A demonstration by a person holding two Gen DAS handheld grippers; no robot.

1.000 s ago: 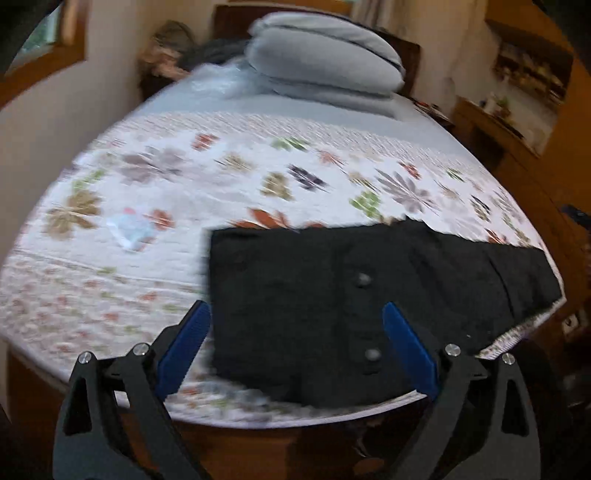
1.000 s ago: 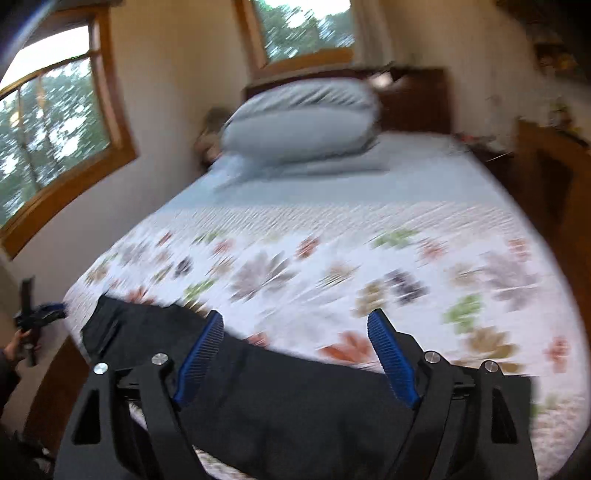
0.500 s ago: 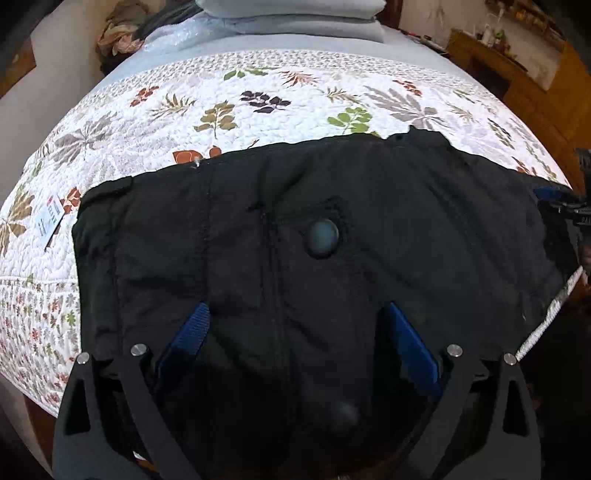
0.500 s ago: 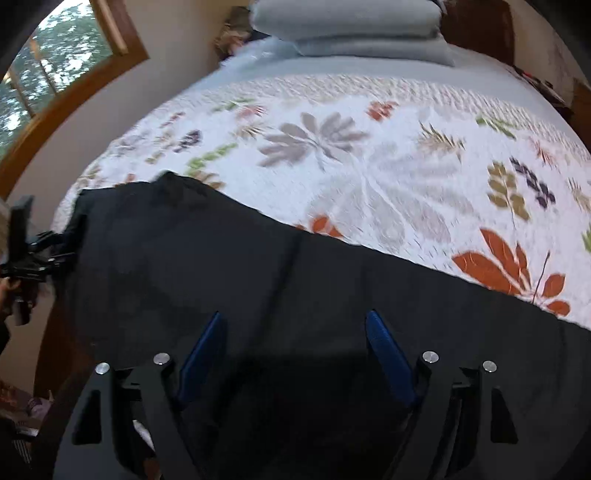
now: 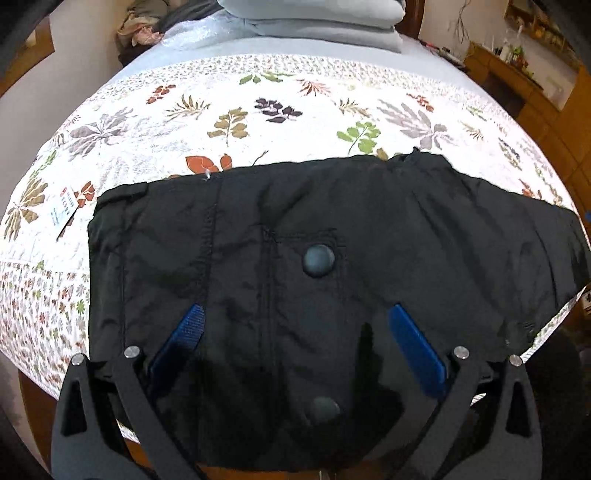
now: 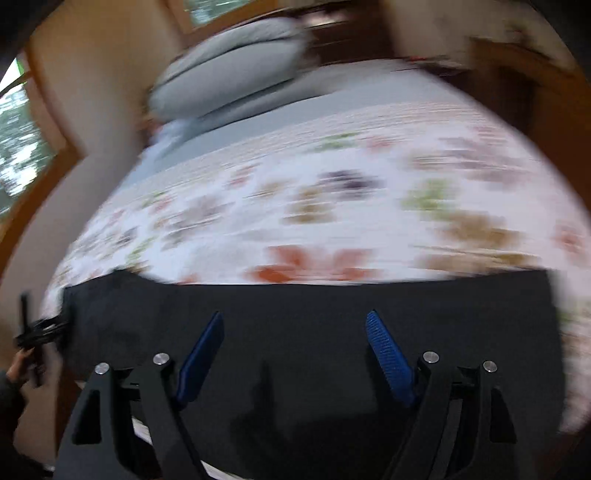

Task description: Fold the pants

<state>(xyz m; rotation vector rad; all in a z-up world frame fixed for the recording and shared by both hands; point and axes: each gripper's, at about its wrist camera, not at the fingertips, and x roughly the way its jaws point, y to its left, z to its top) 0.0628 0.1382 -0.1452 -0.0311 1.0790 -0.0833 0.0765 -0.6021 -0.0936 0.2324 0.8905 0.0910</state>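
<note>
Black pants [image 5: 332, 266] lie flat along the near edge of the bed, waistband end to the left, with two dark buttons on a flap. My left gripper [image 5: 295, 321] is open just above the waist part, fingers either side of the button flap. In the blurred right wrist view the pants [image 6: 314, 314] stretch across the near edge. My right gripper [image 6: 295, 325] is open and empty above the leg part. The left gripper also shows at the far left of the right wrist view [image 6: 33, 332].
The floral quilt [image 5: 295, 110] covers the bed. Grey pillows [image 5: 317, 18] are stacked at the head. A white paper tag [image 5: 64, 210] lies on the quilt left of the pants. Wooden furniture [image 5: 517, 66] stands at the right, and the wooden bed frame runs below the near edge.
Both grippers came down close over the pants. The left has since drawn back slightly. The right view has tilted up and blurred with fast motion. Both stay open.
</note>
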